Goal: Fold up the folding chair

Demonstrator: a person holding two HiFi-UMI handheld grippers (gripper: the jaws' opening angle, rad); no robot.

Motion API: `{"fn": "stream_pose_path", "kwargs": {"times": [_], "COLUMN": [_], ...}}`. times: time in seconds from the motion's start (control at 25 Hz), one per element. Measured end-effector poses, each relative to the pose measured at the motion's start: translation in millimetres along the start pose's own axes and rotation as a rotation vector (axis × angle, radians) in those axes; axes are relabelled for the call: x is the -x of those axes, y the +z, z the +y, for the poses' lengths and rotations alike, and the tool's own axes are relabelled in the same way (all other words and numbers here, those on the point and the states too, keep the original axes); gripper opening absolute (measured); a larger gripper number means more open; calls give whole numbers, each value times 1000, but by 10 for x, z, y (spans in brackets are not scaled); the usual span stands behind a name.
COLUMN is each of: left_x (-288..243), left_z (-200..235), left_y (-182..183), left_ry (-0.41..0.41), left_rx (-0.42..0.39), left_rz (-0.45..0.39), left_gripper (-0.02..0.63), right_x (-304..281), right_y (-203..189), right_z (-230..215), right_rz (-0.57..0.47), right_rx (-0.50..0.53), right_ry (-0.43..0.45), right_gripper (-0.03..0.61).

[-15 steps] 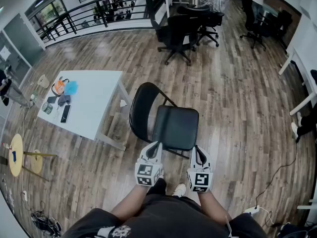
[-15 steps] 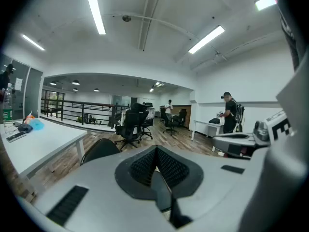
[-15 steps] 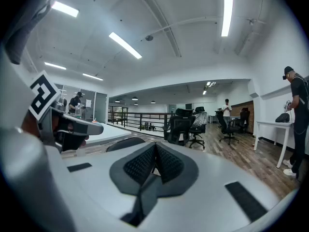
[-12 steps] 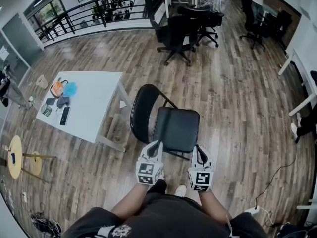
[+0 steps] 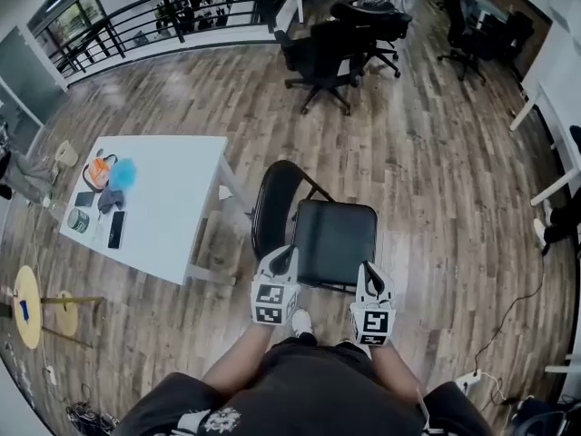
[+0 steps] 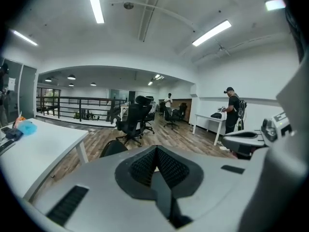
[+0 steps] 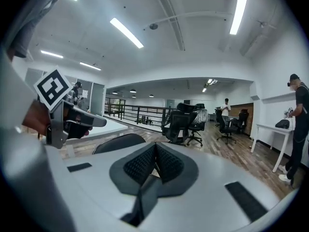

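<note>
Left gripper (image 5: 282,261): my jaws are pressed together, pads meeting with nothing between them (image 6: 155,154).
Right gripper (image 5: 367,276): jaws together as well, nothing held (image 7: 155,158).
Chair (image 5: 320,234): stands unfolded on the floor (image 5: 436,180), right in front of me, just beside the table (image 5: 163,216).
Seat (image 5: 334,242): black, lying flat and open.
Backrest (image 5: 272,205): black, on the seat's left side in the head view. Its rounded top shows over my left gripper (image 6: 114,148) and over my right one (image 7: 118,142).
My left tip: at the near left corner of the seat, close to where the backrest rises. I cannot tell whether it touches.
My right tip: at the near right corner of the seat. Contact is unclear here too.
Between my grippers: the near edge of the seat. Each gripper shows in the other's view, the right one (image 6: 251,138) and the left one with its marker cube (image 7: 60,111).
Table top: small things at its far left end, among them a phone (image 5: 114,229) and a blue lump (image 5: 123,173).
Beyond the chair: black office chairs (image 5: 322,54), well apart from it.
</note>
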State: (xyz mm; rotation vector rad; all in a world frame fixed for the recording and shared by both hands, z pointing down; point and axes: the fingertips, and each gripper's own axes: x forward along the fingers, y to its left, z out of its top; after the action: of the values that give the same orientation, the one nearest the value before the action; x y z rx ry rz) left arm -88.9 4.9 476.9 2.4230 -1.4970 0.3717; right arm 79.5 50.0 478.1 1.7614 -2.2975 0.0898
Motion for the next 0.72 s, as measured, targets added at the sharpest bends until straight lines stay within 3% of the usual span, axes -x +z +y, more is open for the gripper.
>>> {"fn": "stream_pose_path", "kwargs": {"times": [0.28,0.48,0.72], "left_x": [-205,-369,-620], "left_z": [444,714,954], "left_y": [38,43,-127], "left_ry": [10,31,120], "left_rx": [1,3,-18], "left_rz": [22,-10,83], "left_gripper": [5,5,5], "right_x": [-380,-627,-884], "right_y": [-88,-314,-862], "right_z": [82,-39,-407], "right_rz": [53,93,184], "right_rx": [-11,-22,-75], "right_ry": [-10,-24,-25], "right_gripper": [14,14,14]}}
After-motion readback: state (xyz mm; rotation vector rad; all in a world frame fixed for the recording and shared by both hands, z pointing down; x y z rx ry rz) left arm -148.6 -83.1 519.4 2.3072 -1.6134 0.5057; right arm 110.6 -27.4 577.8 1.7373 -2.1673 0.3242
